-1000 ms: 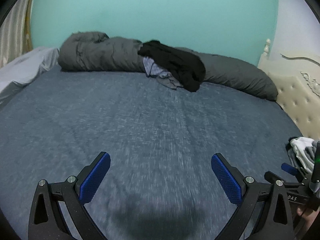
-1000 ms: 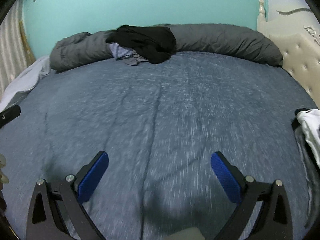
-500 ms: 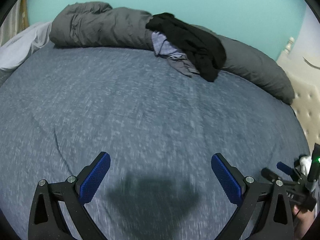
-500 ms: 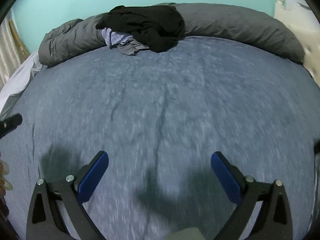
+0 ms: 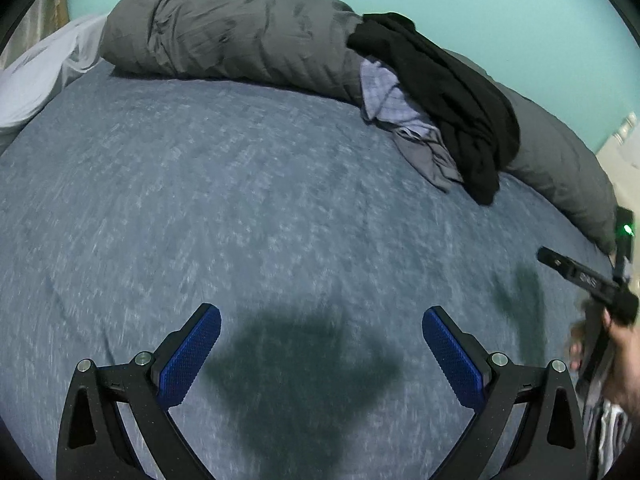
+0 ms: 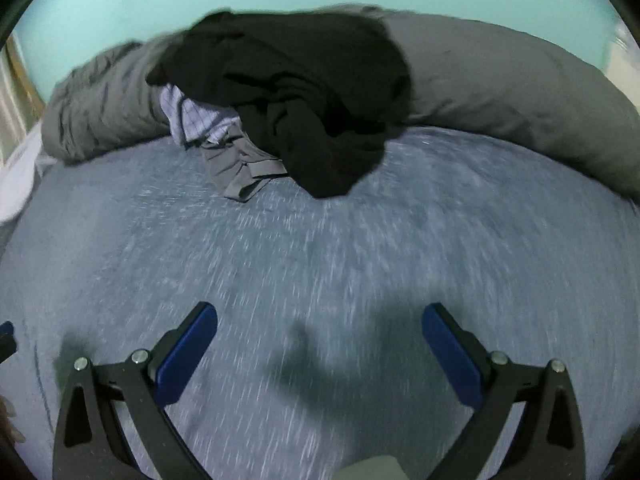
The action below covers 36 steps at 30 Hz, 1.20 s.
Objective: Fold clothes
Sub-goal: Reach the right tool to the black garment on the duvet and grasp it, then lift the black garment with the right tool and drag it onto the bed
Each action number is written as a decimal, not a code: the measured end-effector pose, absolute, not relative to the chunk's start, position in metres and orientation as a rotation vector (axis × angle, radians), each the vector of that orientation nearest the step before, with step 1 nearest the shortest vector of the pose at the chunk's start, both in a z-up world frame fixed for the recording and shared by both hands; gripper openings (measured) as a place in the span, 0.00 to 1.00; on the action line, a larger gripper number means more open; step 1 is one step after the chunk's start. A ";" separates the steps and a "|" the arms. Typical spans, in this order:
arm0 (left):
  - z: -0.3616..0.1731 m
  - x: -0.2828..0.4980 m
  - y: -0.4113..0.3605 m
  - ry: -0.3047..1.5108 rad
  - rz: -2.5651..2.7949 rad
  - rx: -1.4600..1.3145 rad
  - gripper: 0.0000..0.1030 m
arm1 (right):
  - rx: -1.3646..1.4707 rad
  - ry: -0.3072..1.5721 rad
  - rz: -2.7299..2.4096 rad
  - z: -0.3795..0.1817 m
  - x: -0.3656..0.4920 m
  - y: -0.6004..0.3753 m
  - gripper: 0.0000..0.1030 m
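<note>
A pile of clothes lies at the far side of the bed against the rolled duvet: a black garment [image 5: 448, 92] [image 6: 304, 92] on top, a pale checked shirt [image 5: 384, 96] [image 6: 196, 114] and a grey garment [image 5: 428, 152] [image 6: 240, 170] under it. My left gripper [image 5: 320, 344] hovers open over the blue bedsheet [image 5: 200, 200], well short of the pile. Over the same sheet, the right gripper [image 6: 320, 340] is open too, with the pile straight ahead and some way off. Neither holds anything.
A long grey duvet roll [image 5: 224, 36] [image 6: 512, 80] runs along the turquoise wall. A white sheet [image 5: 36, 72] bunches at the far left. A hand with the other gripper [image 5: 592, 280] shows at the right edge, striped cloth [image 5: 608, 424] below it. A cream headboard [image 5: 624, 148] is at right.
Both grippers have moved forward across the bed toward the clothes pile, which now looks larger and nearer. Both stayed open. The white garment at the right has slipped out of the right view.
</note>
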<state>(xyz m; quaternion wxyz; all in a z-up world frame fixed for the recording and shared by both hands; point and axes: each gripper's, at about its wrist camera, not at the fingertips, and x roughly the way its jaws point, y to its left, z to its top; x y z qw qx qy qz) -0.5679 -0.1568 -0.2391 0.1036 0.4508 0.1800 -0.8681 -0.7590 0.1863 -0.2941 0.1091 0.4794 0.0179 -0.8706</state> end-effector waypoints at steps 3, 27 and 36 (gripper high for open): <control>-0.246 -0.572 -0.165 0.538 -2.555 1.333 1.00 | 1.448 0.071 -2.555 -0.304 -0.797 0.178 1.00; -0.306 -0.522 -0.181 0.576 -2.571 1.337 1.00 | 1.365 0.111 -2.624 -0.338 -0.905 0.157 0.27; -0.299 -0.496 -0.179 0.593 -2.579 1.312 1.00 | 1.121 0.003 -2.565 -0.298 -0.823 0.169 0.09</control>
